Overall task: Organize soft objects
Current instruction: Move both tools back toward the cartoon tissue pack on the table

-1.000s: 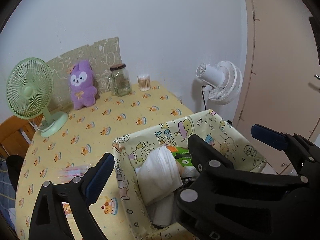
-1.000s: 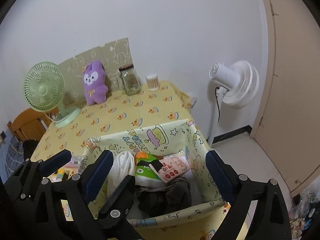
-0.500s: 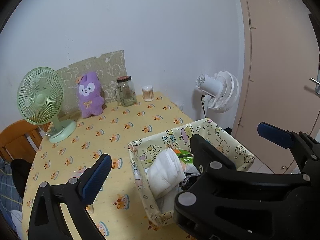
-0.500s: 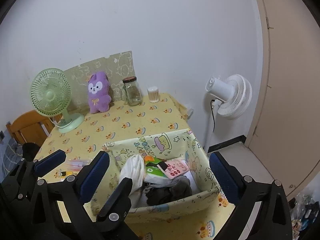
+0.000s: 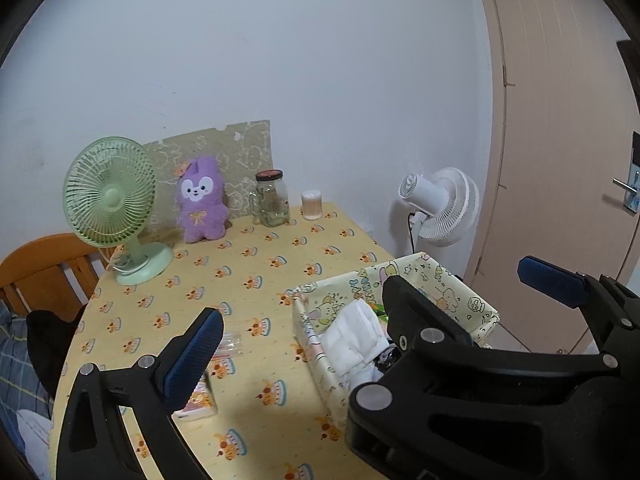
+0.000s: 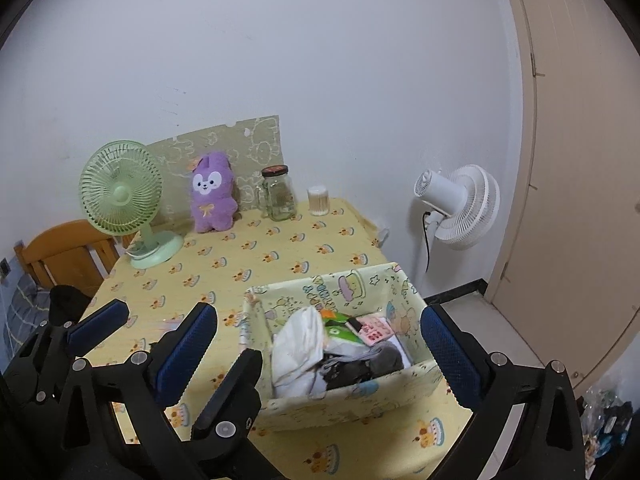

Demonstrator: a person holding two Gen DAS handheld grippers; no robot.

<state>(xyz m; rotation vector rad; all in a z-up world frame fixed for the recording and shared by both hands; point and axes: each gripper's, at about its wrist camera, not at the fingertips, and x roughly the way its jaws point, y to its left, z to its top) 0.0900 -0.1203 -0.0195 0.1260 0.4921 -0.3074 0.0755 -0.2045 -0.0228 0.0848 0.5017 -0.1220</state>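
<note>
I have pulled both hands up and back from the fabric bin (image 6: 340,396) over the last second: it filled the near view before, and now it sits smaller on the near right part of the bench (image 6: 280,248), with more of the yellow cloth showing. My left hand-held gripper (image 5: 376,300) is spread and carries nothing; my right hand-held gripper (image 6: 320,332) is likewise spread wide and empty, framing the bin. I judge that the last item has been dropped in and I am free to look for the next soft thing.

The bin holds a white folded cloth (image 6: 298,344), dark garments (image 6: 360,364) and some packets (image 6: 372,330). The purple plush (image 6: 212,196) stands at the far side against the wall, between the green fan (image 6: 120,196) and the glass jar (image 6: 278,196), well apart from the bin; it looks the likeliest candidate left.

In the left view my right tool blocks much of the bin's inside. A small packet (image 5: 196,400) near my left finger is half hidden, and I cannot tell what it is.
</note>
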